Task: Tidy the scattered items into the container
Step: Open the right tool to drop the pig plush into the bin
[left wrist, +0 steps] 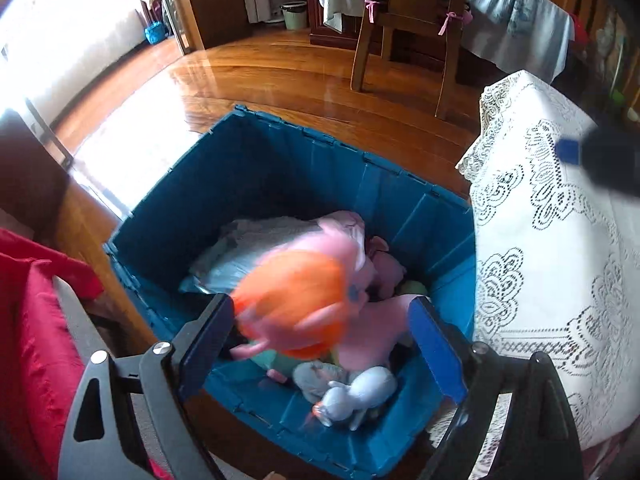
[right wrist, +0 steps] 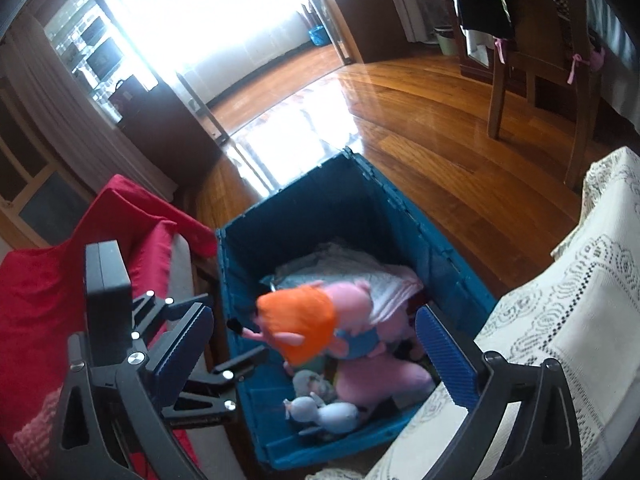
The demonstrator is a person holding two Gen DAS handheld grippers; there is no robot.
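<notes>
While both grippers, left [left wrist: 320, 340] and right [right wrist: 316, 344], gape wide and empty, the blurred pink doll [left wrist: 304, 304] sits among toys inside the blue crate [left wrist: 280, 168]; seemingly just dropped.

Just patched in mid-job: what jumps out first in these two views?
A blurred pink plush toy in an orange dress sits over the open blue bin, between the open fingers of the left hand-held gripper. Paler soft toys already lie in the bin. It stands on glossy wooden floor between a red cushion and a lace cloth.
</notes>
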